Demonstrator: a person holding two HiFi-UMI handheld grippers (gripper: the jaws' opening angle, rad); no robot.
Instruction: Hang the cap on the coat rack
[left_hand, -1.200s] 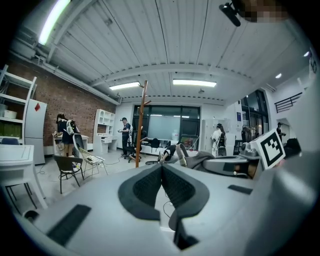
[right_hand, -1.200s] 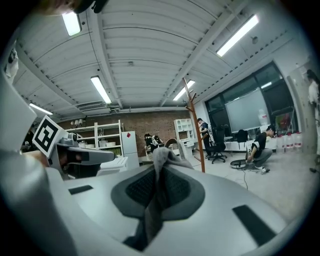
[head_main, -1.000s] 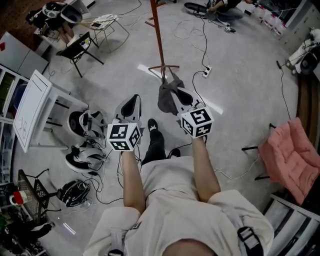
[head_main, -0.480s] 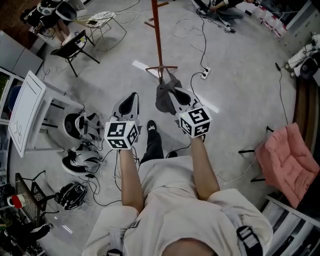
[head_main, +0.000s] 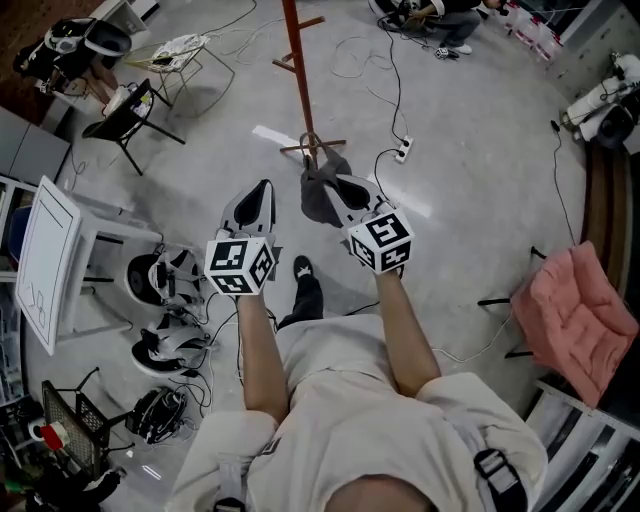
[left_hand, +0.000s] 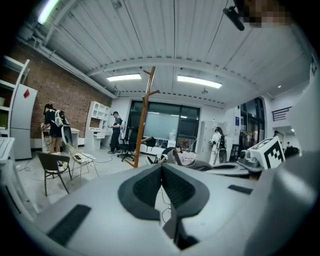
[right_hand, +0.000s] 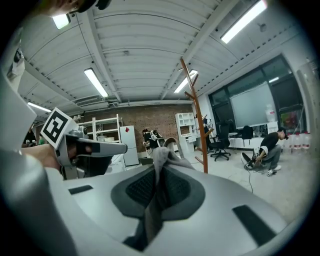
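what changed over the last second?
The person carried the cap a little closer to the rack, both grippers drifting slightly left in the head view. Nothing grabbed or released: the right gripper stays shut on the cap, the left gripper shut and empty. Cap not hung yet.

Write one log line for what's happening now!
right gripper: shut on cap | left gripper: shut, empty | coat rack: ahead, cap not yet hung

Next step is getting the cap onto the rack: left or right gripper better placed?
Right. The right gripper is shut on the cap, with the coat rack standing ahead. The left gripper is shut on nothing.
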